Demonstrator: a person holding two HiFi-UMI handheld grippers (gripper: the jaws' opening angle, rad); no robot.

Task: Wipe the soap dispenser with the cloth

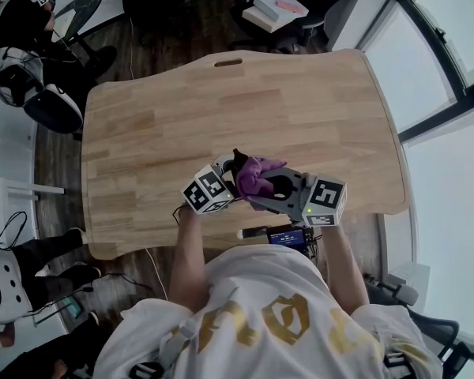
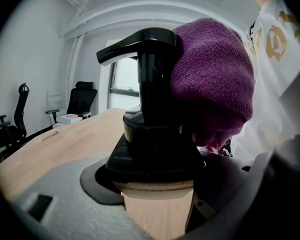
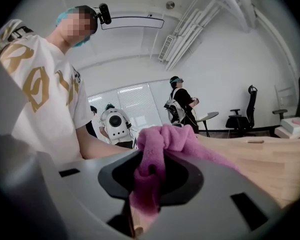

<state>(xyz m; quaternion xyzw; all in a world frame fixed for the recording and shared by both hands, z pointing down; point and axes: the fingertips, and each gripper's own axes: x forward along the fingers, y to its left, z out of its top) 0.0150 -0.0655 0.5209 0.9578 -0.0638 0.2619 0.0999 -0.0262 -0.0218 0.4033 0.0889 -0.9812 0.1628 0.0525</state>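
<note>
Held pair above the plank-grained wooden table, near its 6 o'clock edge. My left gripper clamps the soap dispenser by its tan body, with the glossy black pump upright and its spout toward 9 o'clock. My right gripper pinches the fuzzy purple cloth, which is bunched against the pump's 3 o'clock side.

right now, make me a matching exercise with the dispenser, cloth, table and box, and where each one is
Things:
1. dispenser
2. cloth
3. table
4. box

Places:
a. on a chair past the table's far edge
b. gripped by the right gripper
c. underneath both grippers
d. gripped by the left gripper

Pairs: 1-d, 2-b, 3-c, 4-a
</note>
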